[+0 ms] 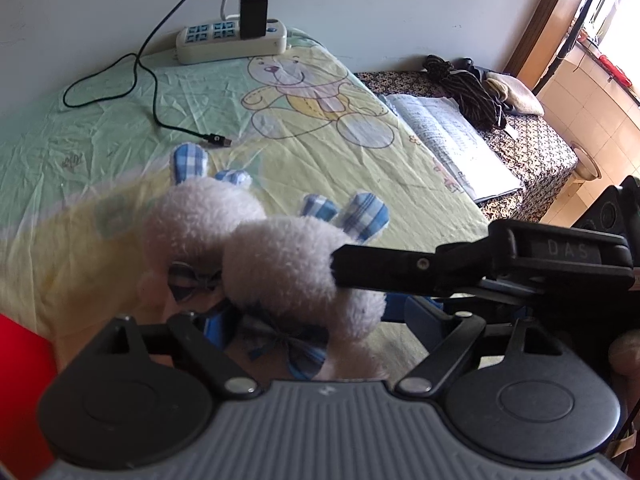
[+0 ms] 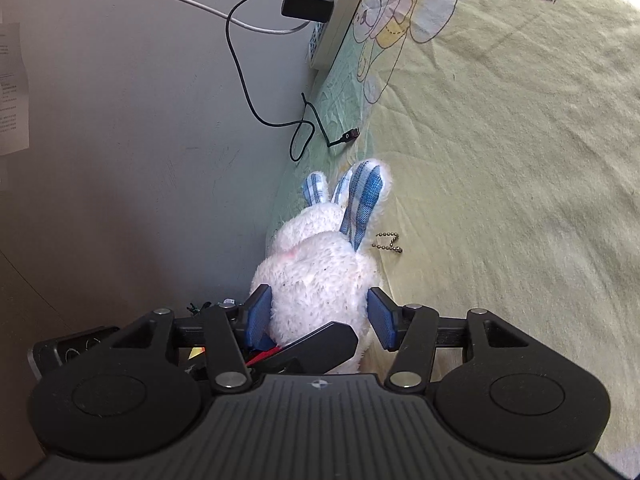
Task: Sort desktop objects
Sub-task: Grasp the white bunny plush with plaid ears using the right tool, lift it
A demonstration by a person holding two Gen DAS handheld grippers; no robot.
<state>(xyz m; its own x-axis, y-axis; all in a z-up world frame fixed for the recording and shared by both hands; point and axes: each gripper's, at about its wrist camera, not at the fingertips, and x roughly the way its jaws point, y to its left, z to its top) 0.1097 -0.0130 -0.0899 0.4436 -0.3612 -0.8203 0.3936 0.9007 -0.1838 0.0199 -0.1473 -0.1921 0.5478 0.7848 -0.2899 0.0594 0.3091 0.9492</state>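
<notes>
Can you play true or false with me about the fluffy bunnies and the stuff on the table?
1. There are two white plush bunnies with blue checked ears. True.
2. The right gripper has its blue pads on either side of a bunny. True.
3. The black charger is plugged into the power strip. True.
4. The loose end of the black cable is plugged into a phone. False: it lies free on the tablecloth.
5. The tablecloth shows a cartoon cat. False: it shows a bear.
</notes>
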